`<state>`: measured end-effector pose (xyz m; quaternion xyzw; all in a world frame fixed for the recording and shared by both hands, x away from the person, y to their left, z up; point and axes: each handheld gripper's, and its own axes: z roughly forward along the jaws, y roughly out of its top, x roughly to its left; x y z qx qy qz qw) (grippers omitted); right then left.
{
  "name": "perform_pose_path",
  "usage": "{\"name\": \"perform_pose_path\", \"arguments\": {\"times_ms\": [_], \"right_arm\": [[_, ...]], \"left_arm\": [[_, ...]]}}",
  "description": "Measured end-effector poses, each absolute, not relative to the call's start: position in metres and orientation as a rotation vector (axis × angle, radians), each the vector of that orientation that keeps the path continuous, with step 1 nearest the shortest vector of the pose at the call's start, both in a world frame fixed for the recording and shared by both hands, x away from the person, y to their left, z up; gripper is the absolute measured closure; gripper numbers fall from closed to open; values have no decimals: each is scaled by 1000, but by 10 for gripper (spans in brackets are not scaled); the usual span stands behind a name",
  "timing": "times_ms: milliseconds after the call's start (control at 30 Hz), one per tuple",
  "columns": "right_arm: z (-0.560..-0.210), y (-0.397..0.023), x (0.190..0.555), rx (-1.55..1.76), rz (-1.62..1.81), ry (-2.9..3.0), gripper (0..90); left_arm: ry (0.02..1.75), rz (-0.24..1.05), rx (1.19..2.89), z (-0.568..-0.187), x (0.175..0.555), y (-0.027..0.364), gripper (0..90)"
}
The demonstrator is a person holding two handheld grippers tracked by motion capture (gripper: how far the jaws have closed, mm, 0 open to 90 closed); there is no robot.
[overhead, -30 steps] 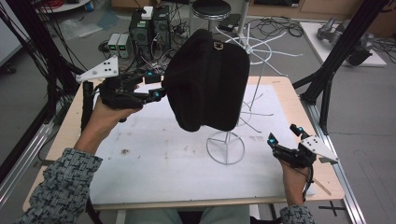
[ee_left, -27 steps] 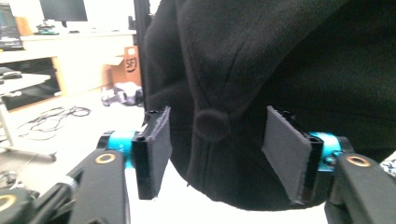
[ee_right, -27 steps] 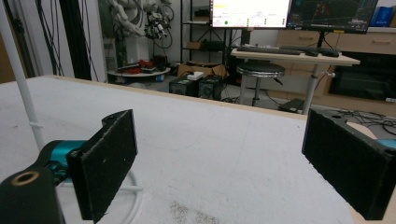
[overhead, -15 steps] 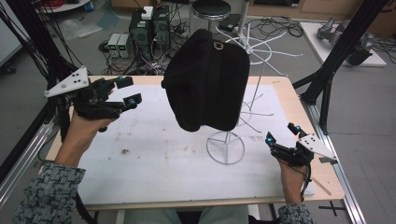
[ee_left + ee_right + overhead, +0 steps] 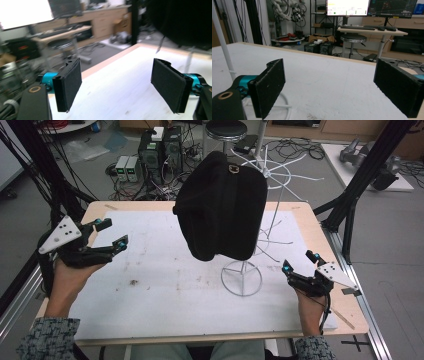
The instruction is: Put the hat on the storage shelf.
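A black hat hangs on a white wire stand at the middle of the table. My left gripper hovers at the table's left edge, well clear of the hat. Its jaws have just been opening and hold nothing between the pads. In the left gripper view the hat is a dark mass at the upper right. Near the front right corner, my right gripper stands open and empty to the right of the stand's ring base. The right gripper view has the stand's pole at its left.
A white mat covers the wooden table. Black frame posts rise at the right, and cables hang at the left. Computer boxes and a stool stand on the floor beyond the far edge.
My left gripper has drawn back leftward from the hat's side and sunk toward the table, with its jaws spread wider. The hat stays on the stand. The right gripper has not moved.
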<state>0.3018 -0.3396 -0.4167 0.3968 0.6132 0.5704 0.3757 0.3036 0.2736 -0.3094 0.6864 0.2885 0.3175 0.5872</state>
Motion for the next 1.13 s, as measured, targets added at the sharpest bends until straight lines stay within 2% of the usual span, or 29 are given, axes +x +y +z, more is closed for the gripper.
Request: {"name": "perform_pose_path", "arguments": {"times_ms": [400,833,1133], "right_arm": [[-416,-337,302,1018,1470,1569,94],[-416,-337,302,1016,1464,1574,94],[-416,-336,302,1006,1456,1584,94]], "left_arm": [[817,792,1586,-361,296,284,216],[884,764,1579,-393,294,289,217],[898,763,1590,-397,294,290,216]]}}
